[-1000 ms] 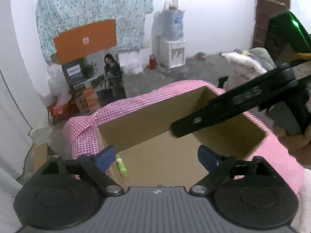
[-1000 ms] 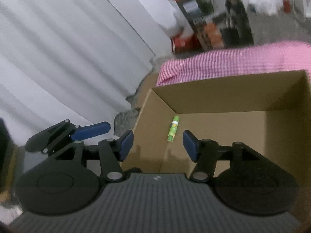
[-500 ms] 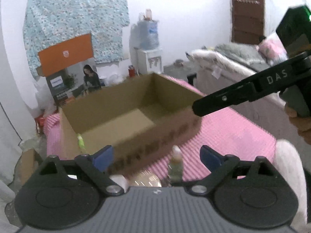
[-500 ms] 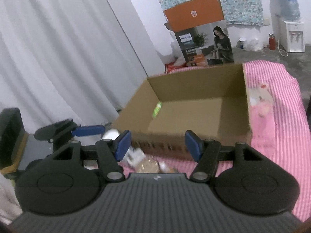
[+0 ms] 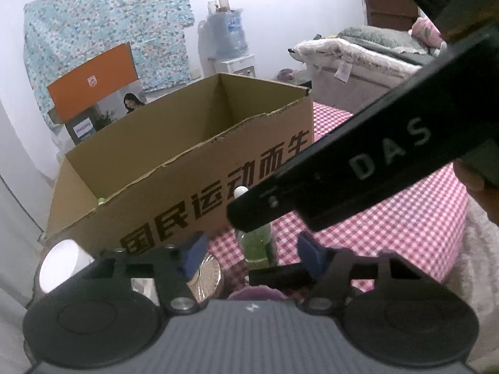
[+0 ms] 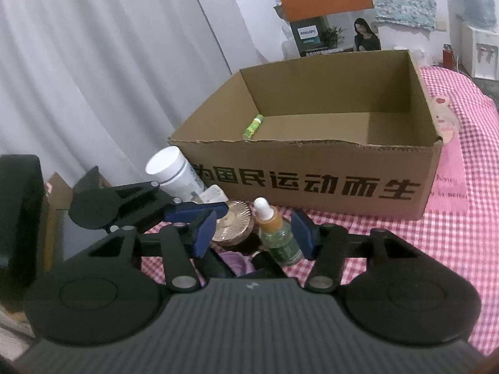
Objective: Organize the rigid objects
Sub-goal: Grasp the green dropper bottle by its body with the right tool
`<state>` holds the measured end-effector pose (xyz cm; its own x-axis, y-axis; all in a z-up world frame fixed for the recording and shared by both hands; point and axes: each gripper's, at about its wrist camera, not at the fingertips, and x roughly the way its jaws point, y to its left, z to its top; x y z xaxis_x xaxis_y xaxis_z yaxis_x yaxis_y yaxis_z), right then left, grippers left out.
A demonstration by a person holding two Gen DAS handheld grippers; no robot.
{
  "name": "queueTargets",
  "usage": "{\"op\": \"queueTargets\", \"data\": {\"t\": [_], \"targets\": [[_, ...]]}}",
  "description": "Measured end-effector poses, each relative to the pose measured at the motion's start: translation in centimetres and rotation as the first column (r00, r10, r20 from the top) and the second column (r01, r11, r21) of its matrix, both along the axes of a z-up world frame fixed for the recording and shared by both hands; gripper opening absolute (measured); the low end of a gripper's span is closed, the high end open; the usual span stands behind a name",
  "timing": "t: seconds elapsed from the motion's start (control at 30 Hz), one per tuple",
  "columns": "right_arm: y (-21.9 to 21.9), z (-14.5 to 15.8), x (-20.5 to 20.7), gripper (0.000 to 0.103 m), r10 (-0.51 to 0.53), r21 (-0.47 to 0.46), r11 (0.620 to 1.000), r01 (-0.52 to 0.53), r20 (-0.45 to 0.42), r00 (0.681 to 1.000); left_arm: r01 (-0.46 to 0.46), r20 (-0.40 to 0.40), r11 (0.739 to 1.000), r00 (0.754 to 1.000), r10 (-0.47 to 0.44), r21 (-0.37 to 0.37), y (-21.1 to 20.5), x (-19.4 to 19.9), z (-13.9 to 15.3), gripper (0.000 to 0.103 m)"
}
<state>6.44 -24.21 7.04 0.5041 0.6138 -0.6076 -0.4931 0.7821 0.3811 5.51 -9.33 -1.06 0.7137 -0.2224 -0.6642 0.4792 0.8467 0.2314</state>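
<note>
My right gripper (image 6: 254,229) fingers closing around dropper bottle (image 6: 276,229), not yet clamped; left gripper (image 5: 249,249) fingers closing, apart, before cardboard box (image 6: 312,184).

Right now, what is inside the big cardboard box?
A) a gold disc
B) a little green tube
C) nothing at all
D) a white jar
B: a little green tube lies alone on the box floor by its left wall; the other items sit outside.
</note>
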Motion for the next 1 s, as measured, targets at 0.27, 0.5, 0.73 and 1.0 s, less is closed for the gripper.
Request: {"op": "queueTargets", "data": {"t": [0.27, 0.5, 0.73, 1.0], "targets": [[1.3, -1.3, 1.7, 0.041, 0.036, -0.059, 0.998, -0.038, -0.023, 0.999, -0.004, -0.061, 1.0, 0.998, 0.004, -0.003, -0.3, 1.9, -1.1, 0.041], [1.7, -2.5, 2.8, 0.032, 0.049, -0.07, 0.996, -0.053, -0.063, 0.997, 0.002, -0.073, 1.0, 0.997, -0.002, -0.009, -0.6, 2.9, -1.5, 0.036], [1.5, -2.2, 2.8, 0.02, 0.035, -0.085, 0.996, -0.039, -0.047, 0.998, 0.011, -0.058, 1.0, 0.998, -0.012, -0.014, -0.7, 2.6, -1.5, 0.035], [1.7, -1.0, 1.9, 0.02, 0.028, -0.101, 0.994, -0.031, -0.036, 0.999, 0.02, -0.025, 0.999, 0.999, -0.02, -0.031, -0.5, 1.2, -0.1, 0.034]]}}
